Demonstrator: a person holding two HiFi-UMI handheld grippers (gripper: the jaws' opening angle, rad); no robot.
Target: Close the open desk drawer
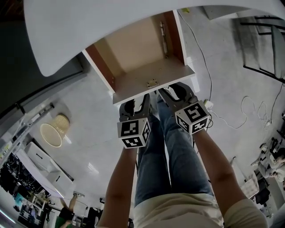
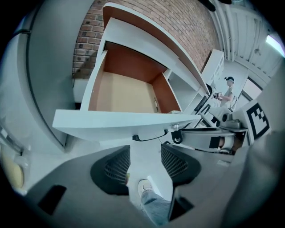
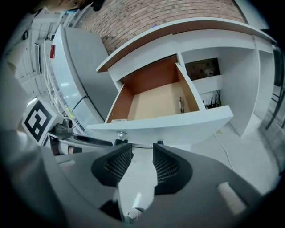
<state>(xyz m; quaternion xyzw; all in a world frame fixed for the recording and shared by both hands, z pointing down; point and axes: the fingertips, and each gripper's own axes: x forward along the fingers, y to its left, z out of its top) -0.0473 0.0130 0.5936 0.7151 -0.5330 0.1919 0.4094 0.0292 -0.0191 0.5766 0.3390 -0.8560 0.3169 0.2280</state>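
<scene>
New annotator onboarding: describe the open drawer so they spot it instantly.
Find the white desk with the curved top by the brick wall. The drawer juts out under that top: white front, reddish-brown sides, pale bottom. Unlike the fixed white cubby beside it, it stands pulled out.

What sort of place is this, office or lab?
Probably a lab-style office: white desk with an open drawer against a brick wall, loose cables on the floor, a person at equipment further back.

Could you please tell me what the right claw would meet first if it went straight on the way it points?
Most likely the lower edge of the open drawer's white front panel, just ahead of the right claw. Depth is unclear, so it might slip underneath.
</scene>
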